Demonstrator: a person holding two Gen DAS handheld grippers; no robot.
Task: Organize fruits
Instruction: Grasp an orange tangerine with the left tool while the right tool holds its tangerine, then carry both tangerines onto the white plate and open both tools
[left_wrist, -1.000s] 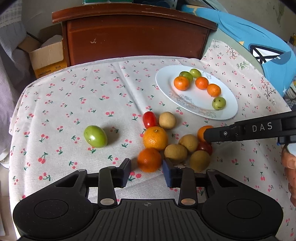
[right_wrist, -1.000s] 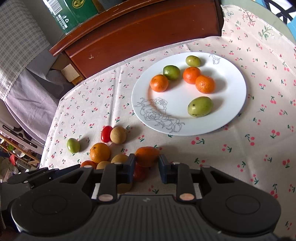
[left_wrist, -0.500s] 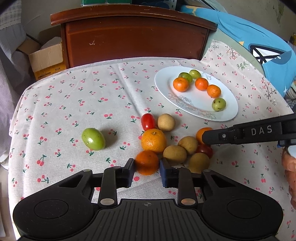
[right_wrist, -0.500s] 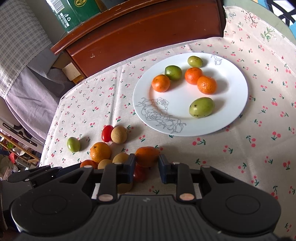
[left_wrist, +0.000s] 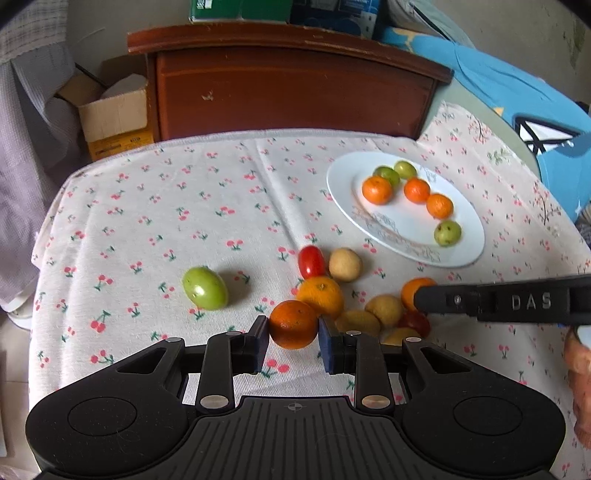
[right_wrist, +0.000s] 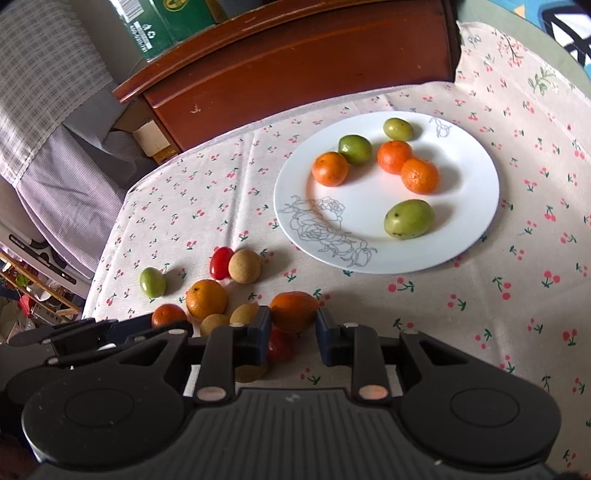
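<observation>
1. Left wrist view looks forward and down along the left gripper (left_wrist: 293, 334), close over the loose fruit pile (left_wrist: 343, 299), the plate (left_wrist: 463, 254) ahead to its right.
2. Right wrist view looks down along the right gripper (right_wrist: 293, 325), nearer the plate (right_wrist: 476, 229), pile (right_wrist: 221, 295) at its left.
3. Both views share plate, pile and tablecloth (left_wrist: 147, 221).

we count one round white plate (right_wrist: 476, 221) bearing six fruits: three small orange mandarins (right_wrist: 330, 168) and three green plum-like fruits (right_wrist: 409, 219). off it we see three more mandarins (left_wrist: 319, 295), one green fruit (left_wrist: 204, 287), two red cherry tomatoes (left_wrist: 311, 261) and four tan round longans (left_wrist: 345, 264).
</observation>
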